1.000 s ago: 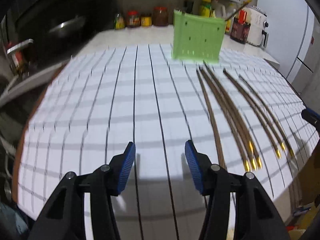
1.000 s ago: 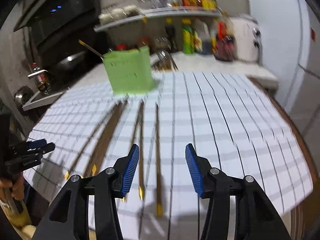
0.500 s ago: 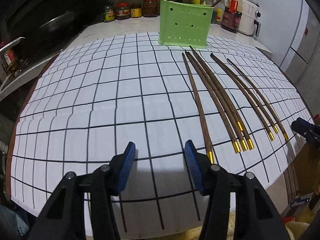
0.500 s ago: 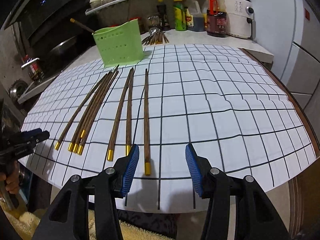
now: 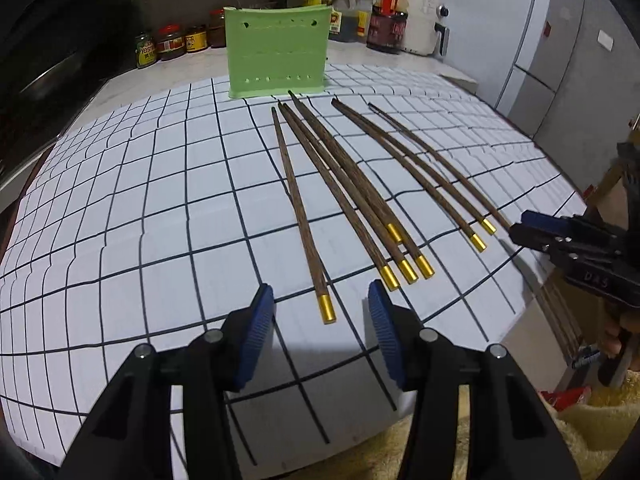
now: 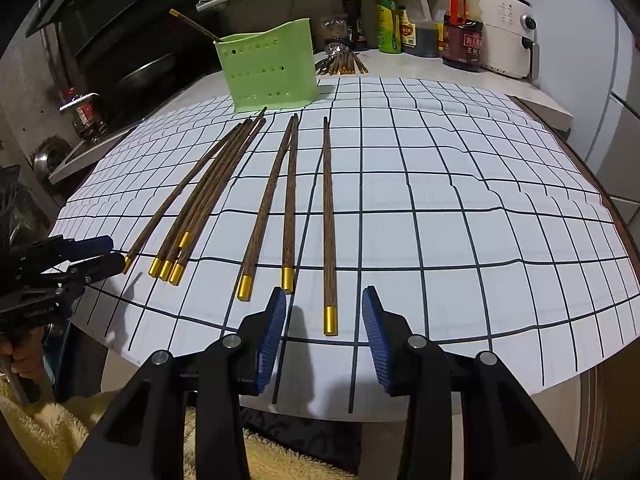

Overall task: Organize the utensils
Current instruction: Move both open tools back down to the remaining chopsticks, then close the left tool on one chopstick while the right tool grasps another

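Two hand-held tools hover over a white gridded surface (image 5: 160, 200) where wooden chopsticks with gold caps lie in a loose fan, narrow ends pointing toward a green holder (image 6: 268, 72) at the far side.

The left tool (image 5: 320, 304) straddles the gold end of the leftmost chopstick (image 5: 304, 216). Its jaws are closing but are not yet touching the stick. The right tool (image 6: 324, 304) does the same over the rightmost chopstick (image 6: 329, 216): closing, nothing gripped.

Risks, as a judgement:
- Each stick is thin and would be pinched at its slick capped end, so it may swivel or droop once lifted.
- A pad landing off-centre could roll the stick sideways.
- On the left, that roll could disturb the bundle of four (image 5: 352, 200) lying close by.
- The caps sit near the front edge of the surface, so a nudged stick could slide off.

Count:
- Eight chopsticks lie flat: one single, the bundle of four, a pair (image 6: 276, 200), and one single.
- There is one green holder. At least one chopstick leans in it, and a second may stand there, though that is unclear.
- There are two tools.
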A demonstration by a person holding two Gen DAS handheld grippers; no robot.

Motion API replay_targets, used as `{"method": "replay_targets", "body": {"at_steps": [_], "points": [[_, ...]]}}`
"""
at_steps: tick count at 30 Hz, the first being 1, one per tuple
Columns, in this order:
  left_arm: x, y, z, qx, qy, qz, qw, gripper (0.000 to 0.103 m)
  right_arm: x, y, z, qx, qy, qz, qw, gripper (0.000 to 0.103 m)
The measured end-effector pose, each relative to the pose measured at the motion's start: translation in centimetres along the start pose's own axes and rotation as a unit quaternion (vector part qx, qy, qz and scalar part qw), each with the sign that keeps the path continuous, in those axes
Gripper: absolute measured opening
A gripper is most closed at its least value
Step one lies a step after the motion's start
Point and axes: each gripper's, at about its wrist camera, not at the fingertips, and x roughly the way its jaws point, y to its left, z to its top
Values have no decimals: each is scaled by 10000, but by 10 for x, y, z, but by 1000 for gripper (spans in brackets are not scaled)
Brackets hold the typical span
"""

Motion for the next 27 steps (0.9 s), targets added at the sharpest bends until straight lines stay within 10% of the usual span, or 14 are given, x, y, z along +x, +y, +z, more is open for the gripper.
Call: {"method": "replay_targets", "body": {"at_steps": [27], "points": [[11,-12,-5,283,-90,573,9979,17,10,5,-12,-449,-538,-113,9975,17]]}}
